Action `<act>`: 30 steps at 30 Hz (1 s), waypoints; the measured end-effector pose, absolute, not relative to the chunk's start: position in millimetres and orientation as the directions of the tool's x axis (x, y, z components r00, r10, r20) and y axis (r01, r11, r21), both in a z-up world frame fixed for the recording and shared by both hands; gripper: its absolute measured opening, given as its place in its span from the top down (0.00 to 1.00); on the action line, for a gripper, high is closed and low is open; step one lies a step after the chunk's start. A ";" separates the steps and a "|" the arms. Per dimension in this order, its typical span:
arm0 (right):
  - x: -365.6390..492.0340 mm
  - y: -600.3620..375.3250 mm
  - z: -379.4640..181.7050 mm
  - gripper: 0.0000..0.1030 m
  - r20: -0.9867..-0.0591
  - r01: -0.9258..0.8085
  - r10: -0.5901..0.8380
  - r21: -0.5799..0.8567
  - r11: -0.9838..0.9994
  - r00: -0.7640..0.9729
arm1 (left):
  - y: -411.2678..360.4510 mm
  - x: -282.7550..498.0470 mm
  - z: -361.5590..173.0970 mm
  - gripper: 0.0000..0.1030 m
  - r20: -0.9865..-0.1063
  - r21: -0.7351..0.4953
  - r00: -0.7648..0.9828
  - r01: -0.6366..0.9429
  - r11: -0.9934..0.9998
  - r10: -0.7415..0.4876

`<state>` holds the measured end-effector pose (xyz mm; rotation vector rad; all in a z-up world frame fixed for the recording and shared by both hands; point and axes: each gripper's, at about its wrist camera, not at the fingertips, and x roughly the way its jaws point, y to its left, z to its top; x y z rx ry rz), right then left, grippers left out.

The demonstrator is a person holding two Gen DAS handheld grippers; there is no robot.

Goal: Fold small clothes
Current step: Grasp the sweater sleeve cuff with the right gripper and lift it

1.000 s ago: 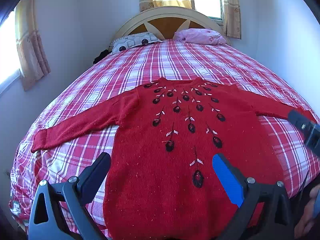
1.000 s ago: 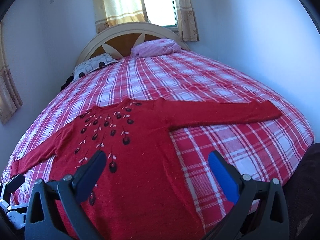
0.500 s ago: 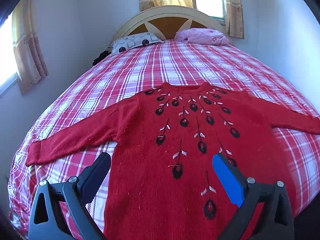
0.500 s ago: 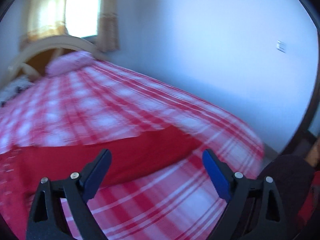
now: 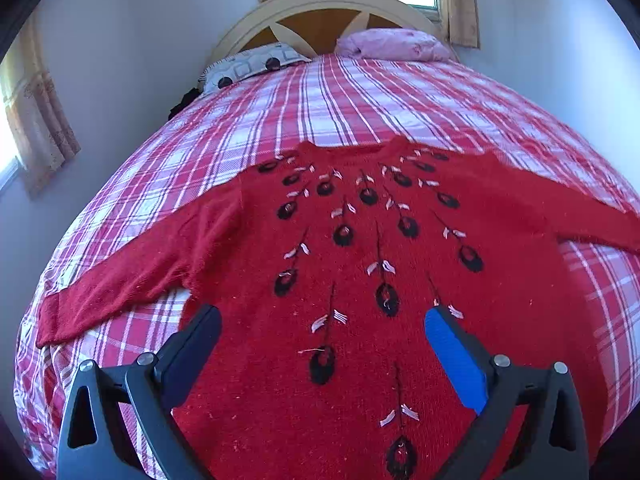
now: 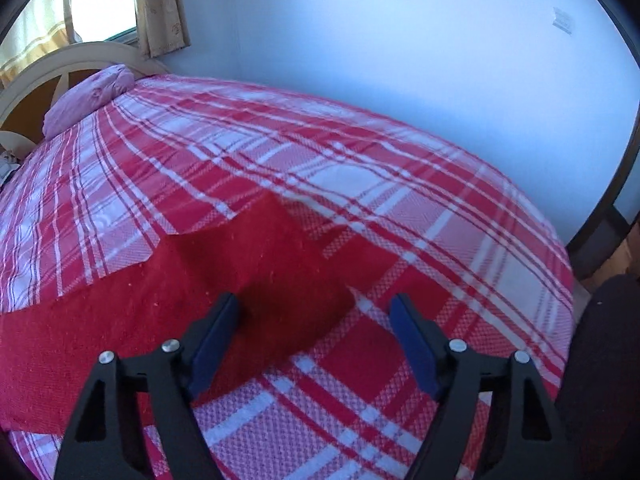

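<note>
The left wrist view showed a red sweater (image 5: 360, 280) lying flat and face up on a bed covered by a red-and-white plaid bedspread (image 5: 340, 100), its front stitched with dark oval motifs on thin stems and pale leaf marks. One sleeve stretched out toward the left edge of the bed, the other ran off to the right. The left gripper (image 5: 322, 326) hung over the lower body of the sweater with its jaws spread wide and nothing between them. At the head of the bed stood a cream and wood headboard (image 5: 320, 12), with a grey patterned pillow (image 5: 248, 66) and a pink pillow (image 5: 392, 42) in front of it. In the right wrist view the right gripper (image 6: 314, 312) was over the cuff end of the sweater's sleeve (image 6: 200, 280), jaws likewise wide apart and gripping nothing; its left finger (image 6: 214, 338) lay above the red knit, its right above bare plaid.
</note>
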<state>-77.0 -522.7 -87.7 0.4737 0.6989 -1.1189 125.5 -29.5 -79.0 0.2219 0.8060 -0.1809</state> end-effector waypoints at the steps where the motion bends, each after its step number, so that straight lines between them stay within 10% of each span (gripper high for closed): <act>1: -74.3 -525.0 -88.1 0.36 -0.713 0.918 -0.643 0.000 0.397 0.278 | -30.0 126.4 -81.2 0.01 -0.733 0.127 0.676 0.244 0.961 -0.075; 5: -65.1 -513.1 -84.2 0.72 -0.706 0.865 -0.626 -0.038 0.501 0.332 | -28.7 130.5 -87.6 0.01 -0.749 0.107 0.658 0.242 0.964 -0.081; 8: -68.2 -518.2 -79.6 0.80 -0.721 0.869 -0.586 0.042 0.494 0.369 | -26.6 131.6 -88.3 0.01 -0.748 0.104 0.658 0.243 0.965 -0.085; 22: 29.9 -361.9 48.4 0.82 -0.560 0.511 -0.274 0.323 0.797 0.782 | 28.7 139.5 -77.4 0.01 -0.722 0.037 0.688 0.140 0.989 -0.071; 30: 190.7 -188.0 12.6 0.82 -0.558 0.135 0.101 0.366 0.921 0.824 | 97.6 140.3 -72.2 0.01 -0.702 0.044 0.711 0.009 0.999 0.024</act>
